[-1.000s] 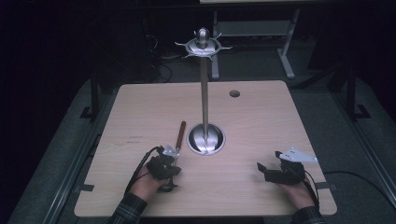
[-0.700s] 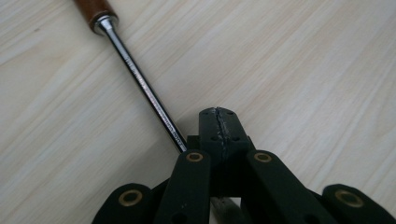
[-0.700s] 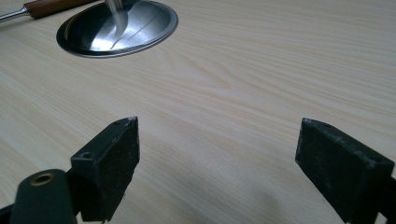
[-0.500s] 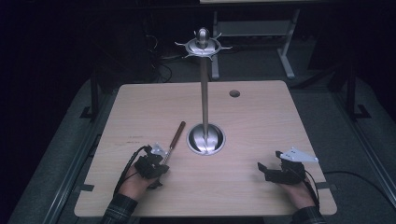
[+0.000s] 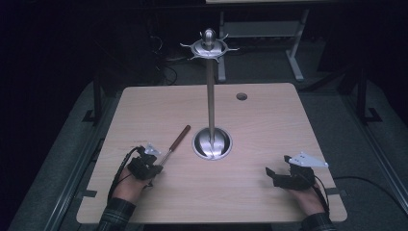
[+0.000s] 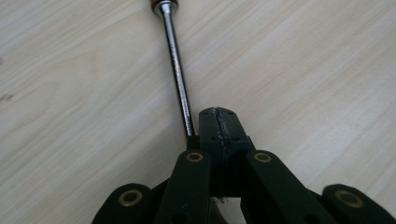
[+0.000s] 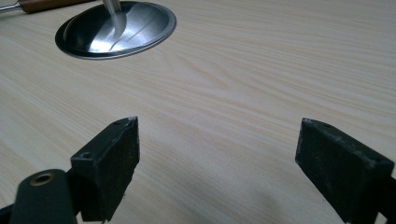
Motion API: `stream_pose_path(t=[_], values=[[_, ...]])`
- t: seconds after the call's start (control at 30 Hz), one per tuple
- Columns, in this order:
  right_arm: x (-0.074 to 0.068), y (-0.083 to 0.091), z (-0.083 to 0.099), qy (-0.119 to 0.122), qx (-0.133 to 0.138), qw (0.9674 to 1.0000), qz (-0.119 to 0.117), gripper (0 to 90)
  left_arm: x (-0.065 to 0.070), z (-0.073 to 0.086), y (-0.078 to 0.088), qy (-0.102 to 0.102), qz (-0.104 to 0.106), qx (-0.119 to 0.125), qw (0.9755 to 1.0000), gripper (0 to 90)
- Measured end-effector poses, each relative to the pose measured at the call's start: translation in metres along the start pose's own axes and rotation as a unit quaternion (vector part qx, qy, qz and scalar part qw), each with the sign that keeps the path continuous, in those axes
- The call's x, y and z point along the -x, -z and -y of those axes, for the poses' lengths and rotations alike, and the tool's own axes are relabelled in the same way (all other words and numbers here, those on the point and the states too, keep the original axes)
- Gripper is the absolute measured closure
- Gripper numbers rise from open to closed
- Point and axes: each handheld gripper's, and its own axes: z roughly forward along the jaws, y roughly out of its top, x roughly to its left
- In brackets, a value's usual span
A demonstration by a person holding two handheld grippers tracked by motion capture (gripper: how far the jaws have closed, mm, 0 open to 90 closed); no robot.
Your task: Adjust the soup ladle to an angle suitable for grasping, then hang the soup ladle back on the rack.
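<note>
I hold 2 black two-jaw grippers over a light wooden table (image 5: 269,130). My left gripper (image 5: 150,166) is at the near left part of the table, low on the surface. In the left gripper view its 2 jaws are pressed fully together, pad against pad, and nothing is between them. The thin shiny metal shaft (image 6: 178,70) of a long tool with a brown wooden handle (image 5: 181,135) runs just beside the closed jaws, on their left in that view, and goes under the gripper body; I cannot tell if it touches them. The tool lies flat on the table, its handle pointing away from me, toward the round polished metal base (image 5: 212,143) of a tall steel stand (image 5: 210,86) with a ring of small hooks on top. My right gripper (image 5: 274,175) rests at the near right part of the table, well apart from the stand. Its 2 jaws are wide open and hold nothing.
</note>
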Motion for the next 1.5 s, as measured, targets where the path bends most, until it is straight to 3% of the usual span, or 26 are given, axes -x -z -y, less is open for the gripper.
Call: stream_pose_path(t=[0.3, 0.73, 1.13, 1.23, 1.3, 1.5], values=[[0.000, -0.001, 0.000, 0.002, 0.000, 1.0000, -0.001, 13.4, -0.013, 0.005, 0.006, 0.014, -0.021, 0.006, 0.9997, 89.6], [-0.002, -0.002, -0.001, 0.001, -0.001, 1.0000, -0.002, 13.4, -0.012, -0.001, 0.010, 0.020, 0.003, 0.019, 0.9996, 89.6], [-0.001, -0.002, 0.001, 0.004, -0.003, 1.0000, -0.002, 13.4, -0.016, -0.028, 0.012, 0.020, 0.031, 0.031, 0.9988, 84.7], [-0.002, -0.003, 0.001, 0.002, -0.005, 1.0000, -0.002, 13.4, -0.019, -0.038, 0.011, 0.028, 0.040, 0.035, 0.9982, 83.2], [-0.002, -0.003, 0.001, 0.002, -0.006, 1.0000, -0.001, 13.4, -0.021, -0.044, 0.011, 0.019, 0.037, 0.029, 0.9987, 81.5], [-0.002, -0.004, 0.002, 0.004, -0.007, 1.0000, -0.002, 13.4, -0.030, -0.057, 0.005, 0.024, 0.041, 0.021, 0.9986, 76.5]])
